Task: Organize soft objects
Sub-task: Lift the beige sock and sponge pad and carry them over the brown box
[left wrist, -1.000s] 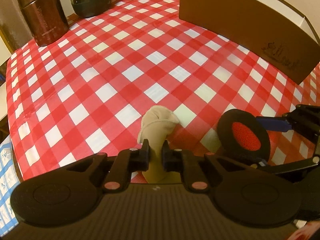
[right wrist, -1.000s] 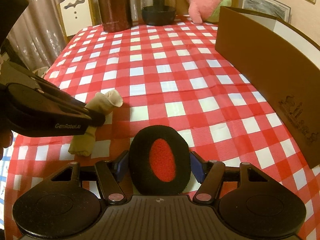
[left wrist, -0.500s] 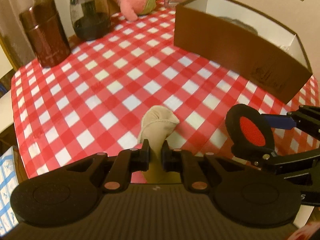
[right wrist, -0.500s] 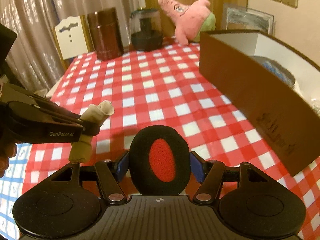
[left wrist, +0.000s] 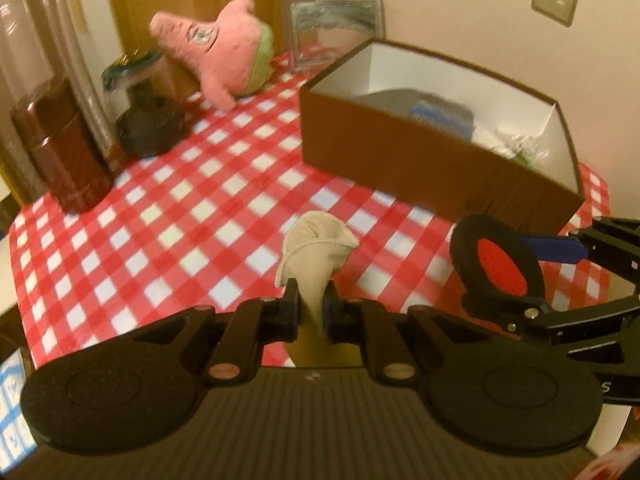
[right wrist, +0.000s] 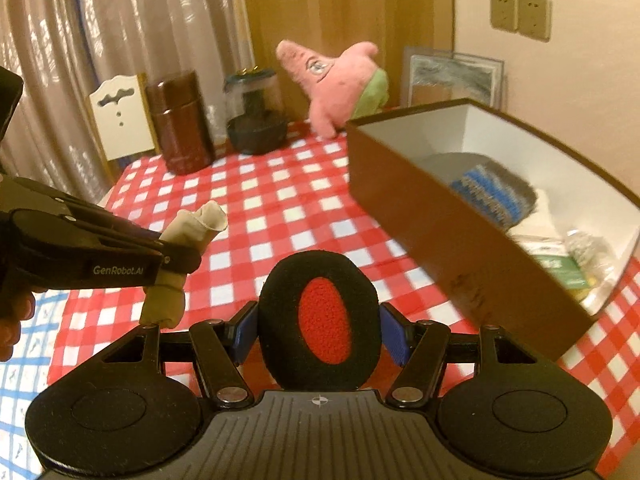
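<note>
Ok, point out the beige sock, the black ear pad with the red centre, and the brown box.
beige sock [left wrist: 316,246]: left wrist view, on its bunched upper end above the pads.
black ear pad [right wrist: 320,318]: right wrist view, on its red centre.
brown box [right wrist: 448,236]: right wrist view, on its near outer wall.

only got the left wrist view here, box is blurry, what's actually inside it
Observer: In the right wrist view the box holds a grey knit piece with blue stripes at the far end.
Operator: anything at the near end
Observer: Yes, a green packet and something crinkly and clear, lying on white cloth.
Operator: can't see the bottom of my sock, is it dragging on the table
Observer: No. The right wrist view shows the sock hanging from the left claw, its lower end clear of the tablecloth.
</note>
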